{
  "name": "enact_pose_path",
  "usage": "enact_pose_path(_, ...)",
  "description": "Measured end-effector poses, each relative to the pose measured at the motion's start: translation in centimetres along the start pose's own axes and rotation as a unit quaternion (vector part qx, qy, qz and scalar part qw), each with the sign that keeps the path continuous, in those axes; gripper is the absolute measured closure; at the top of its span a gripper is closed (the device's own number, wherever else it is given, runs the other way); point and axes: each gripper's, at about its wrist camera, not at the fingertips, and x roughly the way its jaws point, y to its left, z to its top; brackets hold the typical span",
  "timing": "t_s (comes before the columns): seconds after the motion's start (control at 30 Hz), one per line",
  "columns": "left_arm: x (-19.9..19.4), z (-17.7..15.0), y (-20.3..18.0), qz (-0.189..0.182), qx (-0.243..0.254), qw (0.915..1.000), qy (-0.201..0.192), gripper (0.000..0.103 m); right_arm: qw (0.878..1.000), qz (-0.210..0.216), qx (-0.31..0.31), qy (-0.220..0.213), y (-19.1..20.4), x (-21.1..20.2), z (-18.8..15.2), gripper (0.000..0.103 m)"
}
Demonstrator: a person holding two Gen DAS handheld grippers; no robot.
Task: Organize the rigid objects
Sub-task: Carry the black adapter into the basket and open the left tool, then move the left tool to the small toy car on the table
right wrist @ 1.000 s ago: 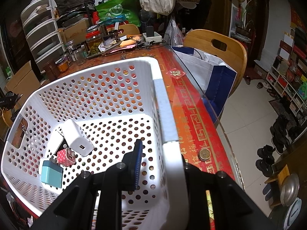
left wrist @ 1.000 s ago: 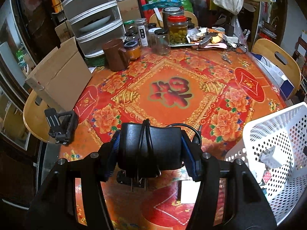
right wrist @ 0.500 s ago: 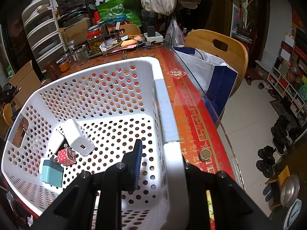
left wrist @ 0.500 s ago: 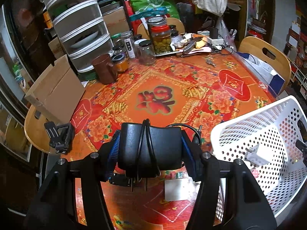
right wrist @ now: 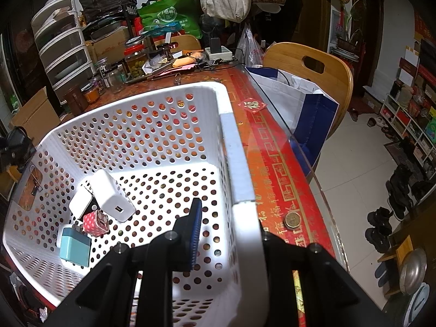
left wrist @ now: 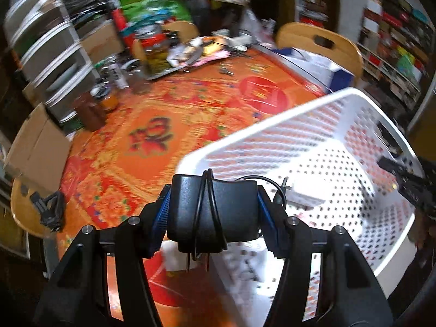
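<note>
My left gripper [left wrist: 212, 215] is shut on a black power adapter [left wrist: 212, 212] with its cable wound around it, held above the near left rim of the white perforated basket [left wrist: 340, 100]. My right gripper [right wrist: 234, 234] is shut on the basket's right rim [right wrist: 242, 190]. Inside the basket lie a white charger [right wrist: 111, 194], a second white charger [right wrist: 80, 204], a pink dotted plug [right wrist: 95, 223] and a teal charger [right wrist: 75, 248]. The left wrist view is motion-blurred.
A black clip [left wrist: 49, 209] lies at the table's left edge. Jars [right wrist: 135, 61], a brown cup [left wrist: 88, 109], a drawer unit [right wrist: 60, 46] and a cardboard box [left wrist: 38, 147] crowd the far side. A coin [right wrist: 292, 220] lies beside the basket. A wooden chair [right wrist: 310, 73] holds a bag.
My left gripper has swung right with the adapter, from over the tablecloth to over the basket's near rim. The right gripper and basket have stayed put.
</note>
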Motion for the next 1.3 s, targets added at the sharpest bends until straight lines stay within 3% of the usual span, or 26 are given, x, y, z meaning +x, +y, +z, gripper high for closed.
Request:
enact_pose_path(0.27,4.5,0.3,-6.9,-0.037,0.081,0.9928,0.081,0.047,1.0,0.002,0.002,-0.001,0.1,0.0,0.1,0.08)
enact_pose_path(0.4,6.5,0.4,-9.6,-0.046,0.111,0.9855,0.12,0.047,1.0,0.003,0.001,-0.001,0.2,0.0,0.1,0.08)
enact_pose_path(0.53,8.2,0.4,-11.6,-0.079,0.124,0.9758,0.162,0.047,1.0,0.004,0.001,-0.001,0.2,0.0,0.1,0.08)
enact_pose_path(0.73,8.7,-0.1,-13.2,-0.081,0.146,0.972,0.165,0.046,1.0,0.005,0.001,-0.001,0.2,0.2,0.0,0.08)
enact_pose_path(0.8,8.1,0.0,-13.0,-0.075,0.146,0.975,0.149,0.034,1.0,0.005,0.001,-0.001,0.3,0.2,0.0,0.08)
enact_pose_path(0.9,6.3,0.4,-11.6,-0.072,0.135,0.9821,0.109,0.02,1.0,0.005,0.001,-0.001,0.3,0.3,0.0,0.08)
enact_pose_path(1.03,2.5,0.1,-7.4,-0.068,0.096,0.9917,0.051,0.02,1.0,0.005,0.0,0.0,0.2,0.3,-0.2,0.08)
enact_pose_path(1.13,-1.2,-1.0,-1.8,-0.066,0.051,0.9965,0.0,0.014,1.0,0.004,-0.001,0.001,0.2,0.4,-0.2,0.08)
enact_pose_path(1.2,-3.0,-2.0,2.8,-0.063,0.022,0.9975,-0.024,0.0,1.0,0.001,-0.002,0.004,0.1,0.4,-0.1,0.08)
enact_pose_path(1.3,-2.6,-4.0,9.1,-0.018,-0.023,0.9994,-0.016,0.0,1.0,0.003,-0.002,0.003,0.0,0.4,-0.1,0.08)
